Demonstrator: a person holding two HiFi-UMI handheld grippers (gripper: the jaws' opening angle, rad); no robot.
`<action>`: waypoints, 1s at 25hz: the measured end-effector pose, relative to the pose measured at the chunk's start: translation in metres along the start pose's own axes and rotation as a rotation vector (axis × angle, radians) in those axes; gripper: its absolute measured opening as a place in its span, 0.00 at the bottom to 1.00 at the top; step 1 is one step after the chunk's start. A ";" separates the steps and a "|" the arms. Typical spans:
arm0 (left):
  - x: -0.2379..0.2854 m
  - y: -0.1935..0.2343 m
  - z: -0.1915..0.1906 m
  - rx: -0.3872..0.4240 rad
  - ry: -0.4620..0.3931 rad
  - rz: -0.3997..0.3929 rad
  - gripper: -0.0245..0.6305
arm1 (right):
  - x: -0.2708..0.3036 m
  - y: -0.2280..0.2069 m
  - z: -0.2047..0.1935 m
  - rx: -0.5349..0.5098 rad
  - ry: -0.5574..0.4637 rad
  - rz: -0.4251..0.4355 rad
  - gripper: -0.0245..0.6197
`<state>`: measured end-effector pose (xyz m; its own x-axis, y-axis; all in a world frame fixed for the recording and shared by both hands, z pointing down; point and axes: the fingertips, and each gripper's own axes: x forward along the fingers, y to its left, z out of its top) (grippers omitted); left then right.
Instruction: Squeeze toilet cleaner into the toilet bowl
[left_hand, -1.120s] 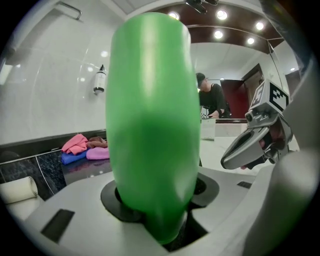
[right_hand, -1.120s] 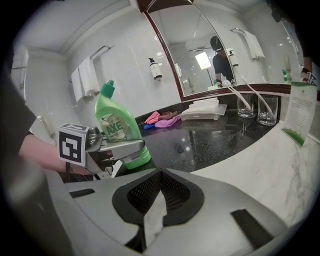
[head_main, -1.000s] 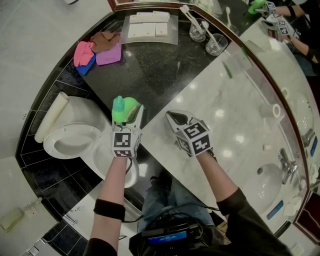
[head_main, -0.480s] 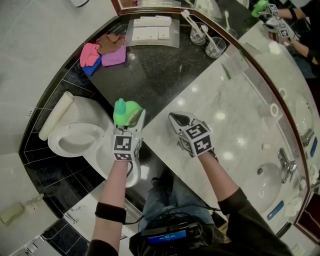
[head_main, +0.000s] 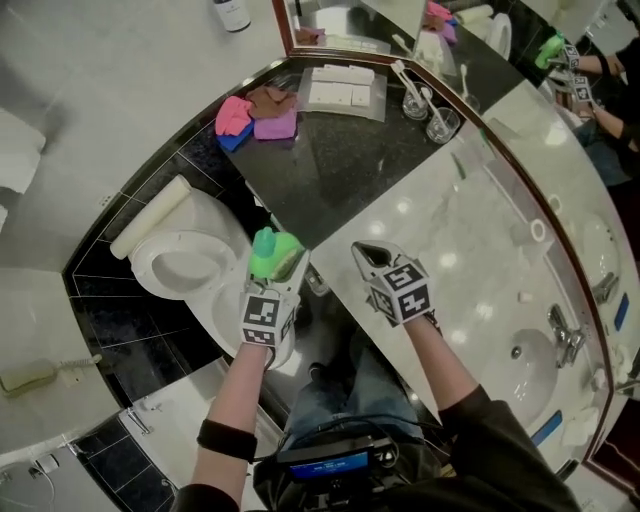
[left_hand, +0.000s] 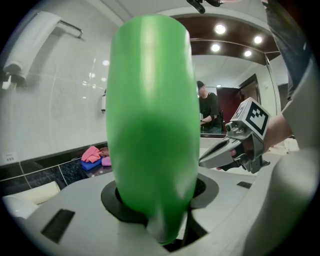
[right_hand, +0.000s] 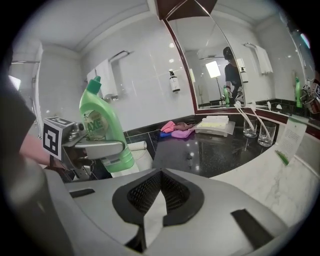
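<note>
Left gripper (head_main: 277, 262) was clamped on the green cleaner bottle (head_main: 268, 250). Its jaws were part-way apart, and the bottle body filled the gap between them. In the left gripper view the bottle (left_hand: 150, 120) blocked most of the middle of the frame.

From the right gripper view I saw the bottle (right_hand: 102, 125) standing upright, cap on top, label towards that camera. The left jaws held it low on the body.

Right gripper (head_main: 366, 252) was empty, with its jaws pressed together and nothing between them. It sat beside the left one, apart from it, above the near edge of the pale marble counter (head_main: 470, 230). Both grippers pointed away from me.

In the head view the bottle showed just right of the toilet bowl (head_main: 185, 265), at its rim and not over the opening. The bowl was open and its seat ring was visible.

Further back was the black counter (head_main: 350, 160). On it lay a small heap of pink, brown, purple and blue cloths (head_main: 255, 115), a white tray (head_main: 345, 88) and two glasses (head_main: 430, 112) with toothbrushes in them. The sink (head_main: 535, 362) and tap (head_main: 562, 335) were off to my right, well clear of both grippers.
</note>
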<state>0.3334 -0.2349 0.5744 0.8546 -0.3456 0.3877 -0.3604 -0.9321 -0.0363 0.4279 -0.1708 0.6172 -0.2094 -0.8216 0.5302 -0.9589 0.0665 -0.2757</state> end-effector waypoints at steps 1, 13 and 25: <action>-0.016 -0.004 0.005 0.000 -0.008 -0.002 0.34 | -0.005 0.012 0.001 -0.007 0.000 0.007 0.04; -0.210 -0.018 -0.012 -0.044 -0.004 0.105 0.34 | -0.049 0.167 -0.007 -0.093 -0.017 0.107 0.04; -0.330 -0.017 -0.036 -0.176 -0.008 0.388 0.34 | -0.063 0.270 -0.017 -0.247 0.046 0.347 0.04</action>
<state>0.0438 -0.1013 0.4799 0.6455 -0.6687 0.3689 -0.7138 -0.7000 -0.0200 0.1787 -0.0916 0.5233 -0.5307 -0.7007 0.4768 -0.8459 0.4729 -0.2466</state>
